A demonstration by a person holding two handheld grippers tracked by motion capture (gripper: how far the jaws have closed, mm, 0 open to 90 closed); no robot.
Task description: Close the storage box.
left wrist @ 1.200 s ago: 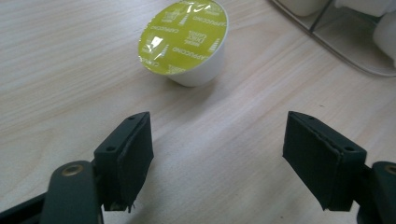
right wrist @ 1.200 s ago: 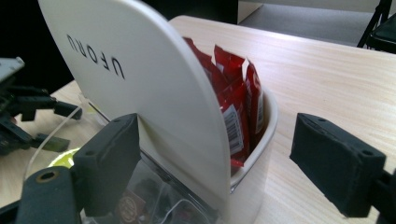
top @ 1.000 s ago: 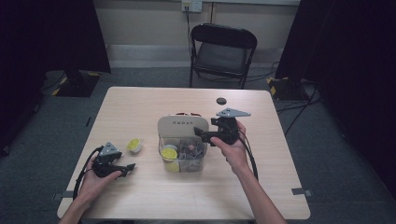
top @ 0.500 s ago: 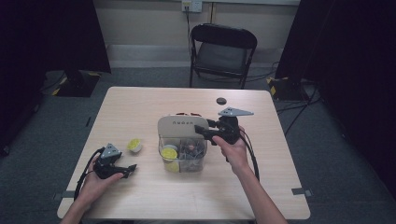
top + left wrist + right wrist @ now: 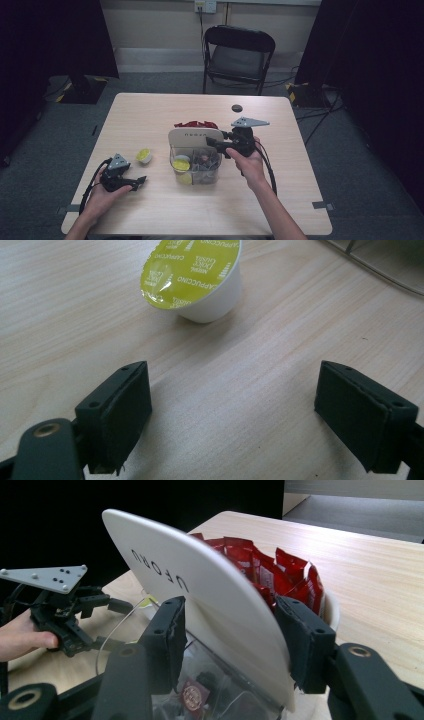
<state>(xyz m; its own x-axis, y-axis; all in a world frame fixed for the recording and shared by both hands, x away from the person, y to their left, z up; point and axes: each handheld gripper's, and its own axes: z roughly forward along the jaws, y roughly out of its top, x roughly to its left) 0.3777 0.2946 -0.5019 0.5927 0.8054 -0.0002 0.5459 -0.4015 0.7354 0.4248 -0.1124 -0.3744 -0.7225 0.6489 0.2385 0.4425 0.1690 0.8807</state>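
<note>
A clear organizer box (image 5: 196, 172) stands mid-table with a tall white panel (image 5: 195, 135) rising at its back edge. My right gripper (image 5: 211, 143) reaches in from the right; its jaws have just been closing and are now shut on that white panel (image 5: 200, 595), one pad on each face. Red packets (image 5: 250, 560) fill the compartment behind the panel. At the left front, my left gripper (image 5: 139, 182) lies low on the table. Its jaws have just been opening and stand open with nothing between them (image 5: 232, 410). A white capsule with a yellow-green lid (image 5: 192, 280) lies tipped just ahead of them.
Inside the clear box sit a yellow-lidded capsule (image 5: 181, 164) and small dark items. A small black disc (image 5: 236, 107) lies near the table's far edge. A folding chair (image 5: 239, 55) stands beyond the table. The left gripper (image 5: 65, 615) appears far off in the right gripper view.
The right gripper's jaws have drawn in onto the white panel. Both hands and the capsule on the table have kept their places.
</note>
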